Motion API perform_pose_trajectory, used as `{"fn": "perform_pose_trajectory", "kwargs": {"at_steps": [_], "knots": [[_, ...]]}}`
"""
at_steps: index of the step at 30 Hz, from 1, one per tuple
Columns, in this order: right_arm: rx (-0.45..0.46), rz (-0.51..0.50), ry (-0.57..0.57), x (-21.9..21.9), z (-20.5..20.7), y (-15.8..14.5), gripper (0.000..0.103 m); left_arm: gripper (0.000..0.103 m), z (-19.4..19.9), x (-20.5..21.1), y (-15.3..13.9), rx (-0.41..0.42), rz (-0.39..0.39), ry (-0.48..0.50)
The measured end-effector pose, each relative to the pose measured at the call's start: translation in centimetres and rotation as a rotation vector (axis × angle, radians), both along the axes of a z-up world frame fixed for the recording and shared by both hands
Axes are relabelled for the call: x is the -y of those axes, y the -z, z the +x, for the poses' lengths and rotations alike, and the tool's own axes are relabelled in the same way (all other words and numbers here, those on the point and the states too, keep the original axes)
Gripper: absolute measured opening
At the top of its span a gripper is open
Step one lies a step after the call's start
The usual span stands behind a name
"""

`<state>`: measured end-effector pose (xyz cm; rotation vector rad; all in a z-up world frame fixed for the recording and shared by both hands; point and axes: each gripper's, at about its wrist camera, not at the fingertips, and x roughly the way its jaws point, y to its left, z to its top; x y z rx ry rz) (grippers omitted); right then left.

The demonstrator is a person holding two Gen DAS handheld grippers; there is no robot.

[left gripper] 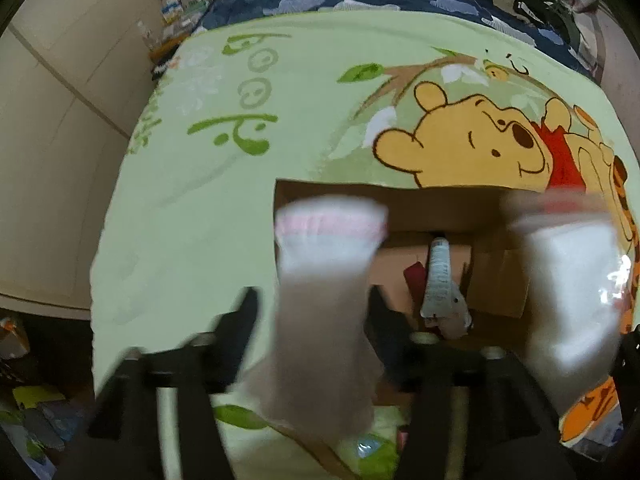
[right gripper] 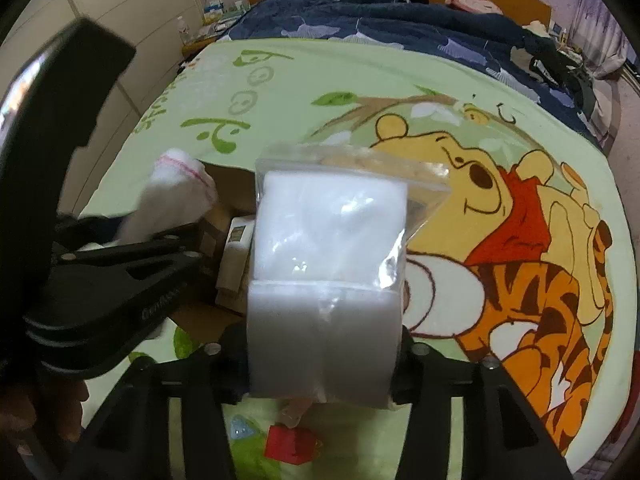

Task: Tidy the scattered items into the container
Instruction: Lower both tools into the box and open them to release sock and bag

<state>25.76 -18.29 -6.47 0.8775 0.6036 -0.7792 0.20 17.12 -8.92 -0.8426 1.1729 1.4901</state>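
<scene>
Closest to the left wrist camera, the black fingers of the left gripper stand apart with a white sock between them; the sock is blurred, its pink-trimmed cuff points away from the camera, and I cannot tell whether either pad touches it. Beyond those fingers and a little to their right lies the open cardboard box on a pale green cartoon blanket spread over the bed, and inside the box a white tube lies beside a dark red item, with other small pieces I cannot make out. In the right wrist view the right gripper has its fingers on either side of a clear zip bag of white padding; the bag stands up between them and fills the gap, so it looks gripped at its lower end. To the left of those fingers the other gripper and the sock hang over the box. Just below the right fingers, on the blanket, lie a small red block and a pale blue triangular piece.
</scene>
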Motion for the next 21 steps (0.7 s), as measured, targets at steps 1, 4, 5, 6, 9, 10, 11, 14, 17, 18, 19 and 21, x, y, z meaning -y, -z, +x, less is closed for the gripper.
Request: {"fn": "perform_pose_trajectory", "kwargs": {"at_steps": [1, 4, 5, 6, 9, 10, 11, 14, 17, 18, 19, 21], "knots": [[0.003, -0.006, -0.001, -0.1, 0.0, -0.1, 0.052, 0.073, 0.1, 0.1, -0.3, -0.013, 0.016, 0.007], [0.012, -0.018, 0.009, -0.1, 0.0, -0.4, 0.052, 0.081, 0.1, 0.0, -0.6, -0.023, 0.034, 0.016], [0.017, -0.021, 0.014, -0.1, -0.1, -0.5, 0.052, 0.082, 0.0, -0.1, -0.7, -0.025, 0.035, 0.016], [0.022, -0.022, 0.018, -0.1, -0.2, -0.5, 0.052, 0.082, 0.0, -0.1, -0.6, -0.026, 0.033, 0.014], [0.039, -0.023, 0.028, -0.1, -0.5, -0.8, 0.052, 0.082, -0.1, -0.1, -0.6, -0.025, 0.026, 0.012], [0.042, -0.026, 0.029, -0.1, -0.5, -0.8, 0.052, 0.082, -0.1, 0.0, -0.6, -0.026, 0.028, 0.012], [0.046, -0.032, 0.03, -0.1, -0.5, -0.9, 0.052, 0.082, 0.0, 0.0, -0.7, -0.025, 0.03, 0.013], [0.049, -0.061, 0.033, -0.3, -0.4, -1.3, 0.057, 0.082, 0.1, 0.2, -1.1, -0.024, 0.043, 0.015], [0.045, -0.094, 0.043, -0.4, -0.3, -1.6, 0.066, 0.082, -0.3, 0.2, -1.4, -0.031, 0.052, 0.005], [0.053, -0.092, 0.052, -0.3, -0.5, -1.6, 0.072, 0.082, -0.5, 0.2, -1.5, -0.027, 0.057, -0.002], [0.063, -0.09, 0.059, -0.2, -0.7, -1.6, 0.075, 0.082, -0.7, 0.2, -1.6, -0.025, 0.06, -0.008], [0.074, -0.091, 0.07, 0.0, -1.1, -1.7, 0.084, 0.082, -1.1, 0.2, -1.8, -0.022, 0.065, -0.017]]}}
